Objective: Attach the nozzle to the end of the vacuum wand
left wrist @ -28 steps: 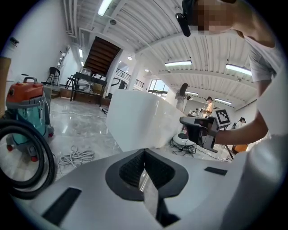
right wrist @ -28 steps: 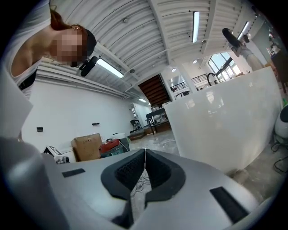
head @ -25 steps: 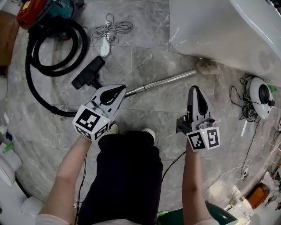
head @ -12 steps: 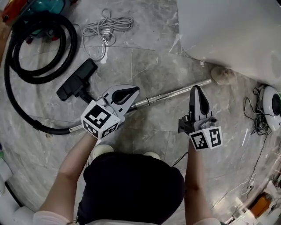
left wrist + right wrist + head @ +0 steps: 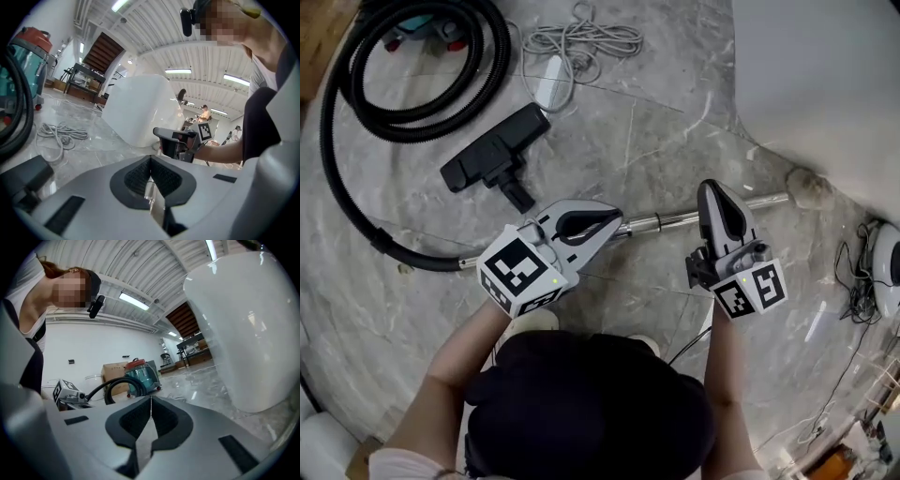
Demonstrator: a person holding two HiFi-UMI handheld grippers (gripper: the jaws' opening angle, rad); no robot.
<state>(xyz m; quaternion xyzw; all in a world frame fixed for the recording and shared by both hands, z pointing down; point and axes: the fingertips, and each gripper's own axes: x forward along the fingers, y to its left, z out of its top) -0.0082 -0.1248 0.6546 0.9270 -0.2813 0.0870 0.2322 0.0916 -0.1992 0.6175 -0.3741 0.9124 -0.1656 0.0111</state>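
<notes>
Both tongs have come lower since the earlier frame. Left tongs (image 5: 617, 224) fully closed, empty. Right tongs (image 5: 708, 187) fully closed, empty. Both sit over the vacuum wand (image 5: 675, 222). Nozzle (image 5: 492, 159) lies detached on the floor (image 5: 656, 122), between hose (image 5: 356, 122) and wand.

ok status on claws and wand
Left claw shut, empty; right claw same. Wand on floor beneath, nozzle lying apart, unattached. Hose coiled beyond nozzle.
</notes>
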